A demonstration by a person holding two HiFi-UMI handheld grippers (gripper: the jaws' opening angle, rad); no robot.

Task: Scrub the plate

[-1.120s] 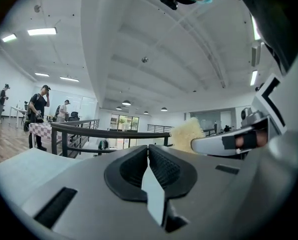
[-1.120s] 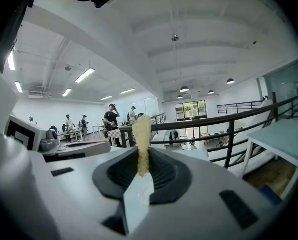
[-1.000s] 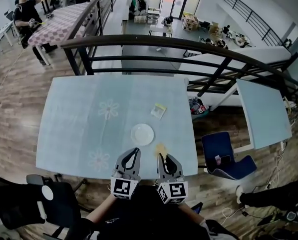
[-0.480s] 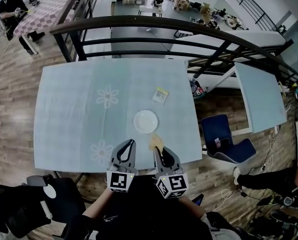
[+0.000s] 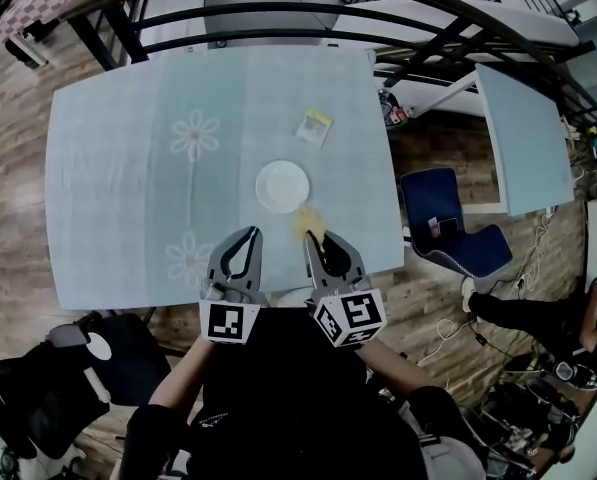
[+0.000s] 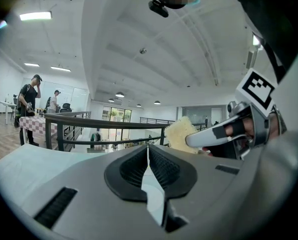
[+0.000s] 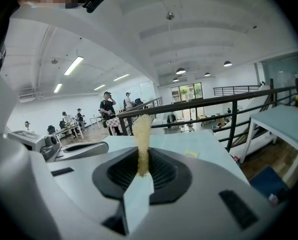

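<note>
Our right hand-held gripper [image 5: 313, 238], pinching the sponge [image 5: 308, 219], has neared the plate [image 5: 280, 184]'s near rim; left hand-held gripper [image 5: 249, 233] pressed together, empty; scrubbing likely imminent.

We see open table [image 5: 118, 148] left of the plate [image 5: 282, 185] and beyond it; only a small packet [image 5: 314, 126] lies there, well apart.

This is a big open-plan office or lab on a mezzanine. A dark railing [image 5: 278, 13] runs past the table [image 5: 108, 168] and overlooks a lower floor, and office chairs [image 5: 448, 233] stand on the wood floor [image 5: 8, 218]. Farther back, people [image 7: 109, 109] stand among desks [image 7: 74, 130] under a white ceiling with strip lights [image 7: 74, 65].
</note>
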